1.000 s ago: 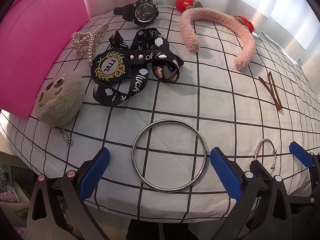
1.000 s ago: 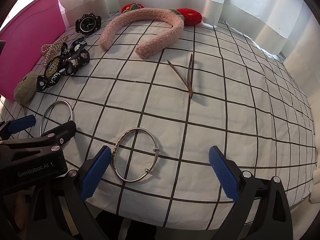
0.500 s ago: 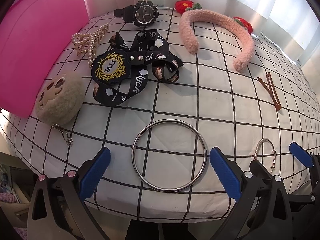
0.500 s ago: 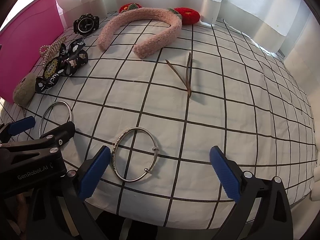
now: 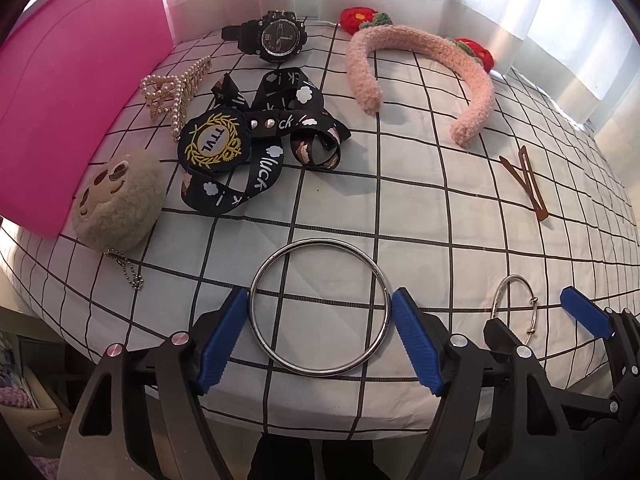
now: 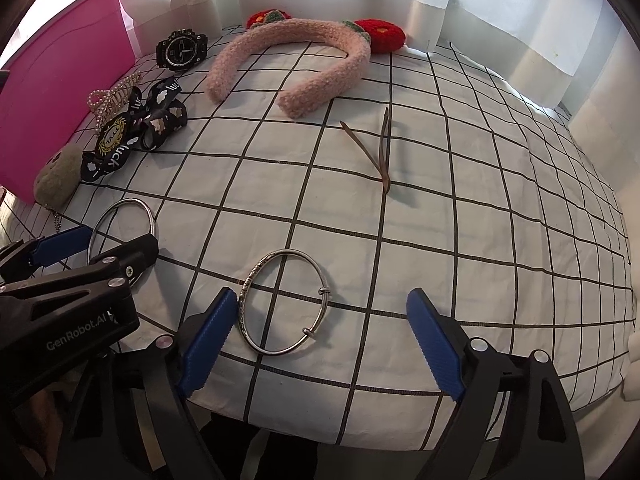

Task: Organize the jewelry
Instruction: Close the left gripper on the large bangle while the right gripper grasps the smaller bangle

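Note:
A large plain silver ring bangle (image 5: pixel 320 241) lies flat on the checked cloth, near its front edge. My left gripper (image 5: pixel 318 294) straddles it with its jaws closing, the blue pads (image 5: pixel 222 340) a sliver from the ring's two sides. To its right lies a smaller silver bangle (image 6: pixel 243 308) with a sliding clasp. My right gripper (image 6: pixel 320 294) is over this one, jaws closing too. Its left pad (image 6: pixel 206 344) sits against the bangle's left edge, while the right pad stands well clear. Each gripper also shows in the other's view.
A pink bin (image 5: pixel 60 100) stands at the left. Beside it lie a plush keychain (image 5: pixel 116 204), a black lanyard (image 5: pixel 256 136), a pearl claw clip (image 5: pixel 176 88) and a black watch (image 5: pixel 276 38). Farther back is a pink headband (image 5: pixel 420 40), with a brown hair clip (image 5: pixel 524 180) right.
Both pairs of jaws have narrowed around their bangles, the left more than the right. Neither bangle has shifted on the cloth.

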A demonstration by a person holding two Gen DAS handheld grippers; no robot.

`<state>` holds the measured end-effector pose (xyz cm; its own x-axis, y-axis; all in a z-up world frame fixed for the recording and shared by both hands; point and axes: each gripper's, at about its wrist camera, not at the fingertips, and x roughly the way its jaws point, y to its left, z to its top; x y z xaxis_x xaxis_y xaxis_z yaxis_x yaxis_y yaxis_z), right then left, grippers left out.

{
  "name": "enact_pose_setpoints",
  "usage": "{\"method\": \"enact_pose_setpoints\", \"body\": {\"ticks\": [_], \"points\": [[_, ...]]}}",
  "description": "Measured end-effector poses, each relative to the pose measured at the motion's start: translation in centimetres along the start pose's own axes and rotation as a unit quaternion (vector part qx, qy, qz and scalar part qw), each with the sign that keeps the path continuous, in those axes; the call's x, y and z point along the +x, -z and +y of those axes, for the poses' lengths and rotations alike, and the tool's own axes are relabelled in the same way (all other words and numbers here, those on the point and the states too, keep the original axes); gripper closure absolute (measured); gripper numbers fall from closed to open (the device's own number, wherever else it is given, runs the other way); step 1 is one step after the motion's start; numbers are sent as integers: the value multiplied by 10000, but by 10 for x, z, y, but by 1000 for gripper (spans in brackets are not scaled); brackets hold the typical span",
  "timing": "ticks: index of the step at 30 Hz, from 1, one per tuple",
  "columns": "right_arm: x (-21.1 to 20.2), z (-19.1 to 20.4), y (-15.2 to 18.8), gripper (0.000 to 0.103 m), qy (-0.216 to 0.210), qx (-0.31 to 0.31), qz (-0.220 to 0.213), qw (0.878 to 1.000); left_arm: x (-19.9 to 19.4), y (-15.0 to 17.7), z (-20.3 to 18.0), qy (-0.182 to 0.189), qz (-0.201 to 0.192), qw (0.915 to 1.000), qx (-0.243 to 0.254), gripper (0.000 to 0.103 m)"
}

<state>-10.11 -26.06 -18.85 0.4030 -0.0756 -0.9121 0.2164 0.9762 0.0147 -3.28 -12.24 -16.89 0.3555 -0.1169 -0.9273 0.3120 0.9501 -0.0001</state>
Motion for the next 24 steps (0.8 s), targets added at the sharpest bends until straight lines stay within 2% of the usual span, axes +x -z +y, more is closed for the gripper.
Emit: {"method": "enact_pose_setpoints", "body": {"ticks": [3, 4, 13, 24], "points": [[-4, 3, 0, 43, -4, -40, -88, 10000, -1, 1, 0, 20, -12, 10000, -3, 32], [-6, 3, 0, 56, -7, -47, -119, 9999, -1, 1, 1, 27, -11, 10000, -2, 32], [-7, -3, -1, 58, -146, 73, -198, 9997, -2, 0, 9, 80, -49, 9999, -115, 32], [-14, 3, -3, 58, -209, 44, -291, 9993, -16, -5, 12, 85, -323, 9994, -49, 32]]}}
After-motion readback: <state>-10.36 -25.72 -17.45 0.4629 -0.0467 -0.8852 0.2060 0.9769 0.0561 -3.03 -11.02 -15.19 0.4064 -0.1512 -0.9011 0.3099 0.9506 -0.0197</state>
